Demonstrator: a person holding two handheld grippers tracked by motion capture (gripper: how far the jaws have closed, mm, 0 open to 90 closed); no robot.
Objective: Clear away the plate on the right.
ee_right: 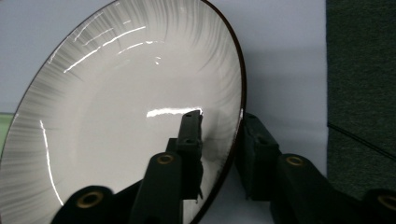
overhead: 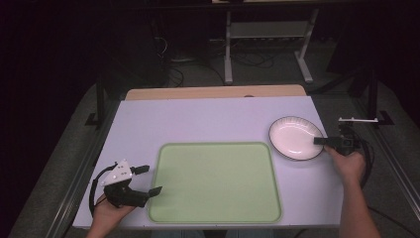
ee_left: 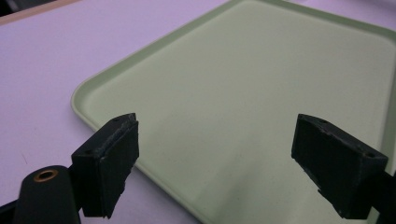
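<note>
A white plate (overhead: 294,136) with a dark rim sits on the table to the right of a light green tray (overhead: 218,145). My right gripper (overhead: 321,142) reaches the plate's right edge from the side. In the right gripper view the plate (ee_right: 116,116) has its rim between the jaws of the right gripper (ee_right: 222,135): one jaw over the inside, one outside. A gap still shows at the inner pad, so the gripper is open. My left gripper (overhead: 151,179) rests at the tray's front left corner. Nothing lies between the wide-open jaws of the left gripper (ee_left: 215,149), which stand over the tray (ee_left: 93,88).
The pale lilac table (overhead: 198,119) has a wooden strip along its far edge. Metal rails run down both sides. Beyond the table are a dark floor, cables and the legs of another desk (overhead: 228,54). The tray has nothing on it.
</note>
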